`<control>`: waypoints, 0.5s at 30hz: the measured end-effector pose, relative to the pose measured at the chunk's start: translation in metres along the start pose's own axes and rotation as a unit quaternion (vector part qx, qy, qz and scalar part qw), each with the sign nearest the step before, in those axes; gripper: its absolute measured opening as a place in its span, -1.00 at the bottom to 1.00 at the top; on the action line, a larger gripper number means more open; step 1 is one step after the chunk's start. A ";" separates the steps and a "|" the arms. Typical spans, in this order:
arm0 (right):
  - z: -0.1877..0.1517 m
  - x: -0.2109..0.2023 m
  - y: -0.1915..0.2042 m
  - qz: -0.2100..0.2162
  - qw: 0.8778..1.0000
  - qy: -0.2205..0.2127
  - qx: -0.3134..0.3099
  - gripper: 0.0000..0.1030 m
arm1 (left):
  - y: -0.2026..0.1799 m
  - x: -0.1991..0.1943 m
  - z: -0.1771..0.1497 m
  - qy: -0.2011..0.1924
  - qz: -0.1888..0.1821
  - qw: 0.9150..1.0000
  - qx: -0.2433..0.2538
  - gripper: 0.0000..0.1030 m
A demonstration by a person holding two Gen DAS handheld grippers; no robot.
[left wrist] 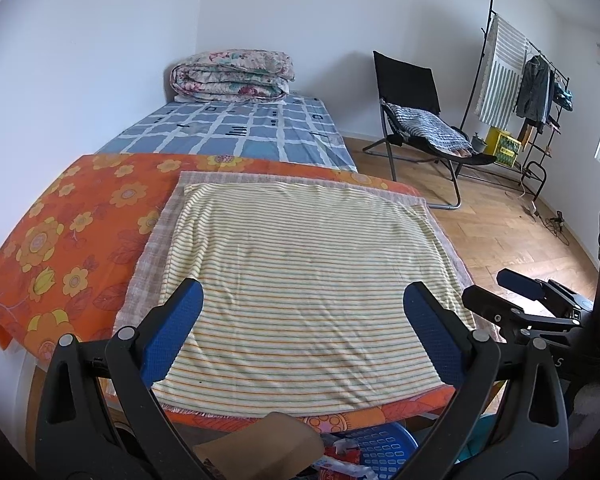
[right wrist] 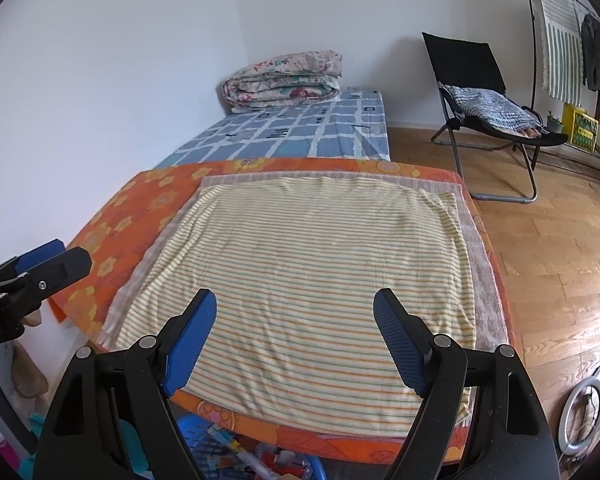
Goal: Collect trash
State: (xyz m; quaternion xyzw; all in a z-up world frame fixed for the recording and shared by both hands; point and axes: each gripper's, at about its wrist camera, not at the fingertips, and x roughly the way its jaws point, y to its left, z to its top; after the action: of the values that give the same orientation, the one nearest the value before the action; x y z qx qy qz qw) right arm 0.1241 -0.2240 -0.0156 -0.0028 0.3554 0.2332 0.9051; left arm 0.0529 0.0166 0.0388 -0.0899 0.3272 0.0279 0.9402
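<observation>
A: What was seen nearest the cameras?

B: In the left wrist view, the left gripper point(left wrist: 302, 312) was held with its blue pads point(left wrist: 176, 332) spread wide, nothing between them. The right gripper point(right wrist: 294, 328) was likewise seen wide open and empty in the right wrist view.

A: And where was the trash?

B: At the bottom edge of both frames, below the table edge. A blue basket point(left wrist: 384, 450) was seen there, with red and white wrappers point(left wrist: 342, 454) in it and a brown cardboard piece point(left wrist: 260, 446) lying over its left side. In the right wrist view the same basket point(right wrist: 192, 432) was partly hidden by the gripper's own black arms, so its contents could not be fully made out.

A: What was found beyond that?

B: A striped yellow cloth point(left wrist: 300, 276) was spread flat in the frame's centre, laid on a pale checked cloth point(left wrist: 156, 256), itself laid over an orange flowered tablecloth point(left wrist: 72, 220). Nothing was seen lying on the striped cloth.

A: And further back?

B: A bed with a blue checked sheet point(left wrist: 244, 132) was seen just behind the table, a folded floral quilt point(left wrist: 232, 76) resting at its far end against the wall. At upper right, a black folding chair point(left wrist: 412, 96) carrying a blue checked cushion point(left wrist: 432, 128) stood on the wooden floor point(left wrist: 500, 228), and beyond it a clothes rack point(left wrist: 520, 80) hung with garments.
</observation>
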 end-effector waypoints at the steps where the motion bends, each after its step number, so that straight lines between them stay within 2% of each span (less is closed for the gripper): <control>1: 0.000 0.000 -0.001 0.000 1.000 0.000 0.001 0.57 | -0.001 0.000 0.000 0.001 -0.001 1.000 -0.001 0.98; 15: 0.000 0.003 -0.005 -0.005 1.000 0.003 0.011 0.57 | -0.001 0.000 0.000 0.001 0.002 1.000 0.002 0.98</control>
State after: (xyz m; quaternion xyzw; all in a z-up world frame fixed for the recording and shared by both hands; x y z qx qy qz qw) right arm 0.1280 -0.2278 -0.0181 0.0046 0.3607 0.2244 0.9053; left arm 0.0529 0.0158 0.0386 -0.0877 0.3285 0.0287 0.9400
